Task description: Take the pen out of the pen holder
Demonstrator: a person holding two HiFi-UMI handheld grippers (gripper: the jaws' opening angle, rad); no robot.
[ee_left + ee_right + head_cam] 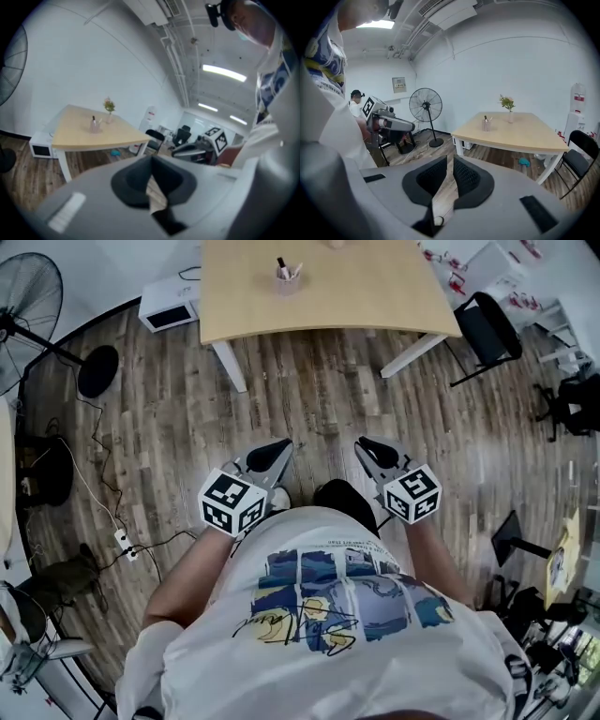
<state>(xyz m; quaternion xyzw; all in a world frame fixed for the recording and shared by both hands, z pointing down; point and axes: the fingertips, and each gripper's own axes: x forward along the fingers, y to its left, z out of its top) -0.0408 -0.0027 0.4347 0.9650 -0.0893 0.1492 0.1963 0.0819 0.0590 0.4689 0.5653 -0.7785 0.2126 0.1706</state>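
The clear pen holder stands on the far half of the light wooden table, with a dark pen upright in it. The holder also shows small in the left gripper view and the right gripper view. Both grippers are held in front of the person's chest, over the wood floor and well short of the table. My left gripper has its tips together and holds nothing. My right gripper has a narrow gap between its pads, with nothing in it.
A small flower vase stands beyond the holder. A standing fan is at the left, a white box sits by the table's left leg, and a black chair is at the table's right. Cables and a power strip lie on the floor at the left.
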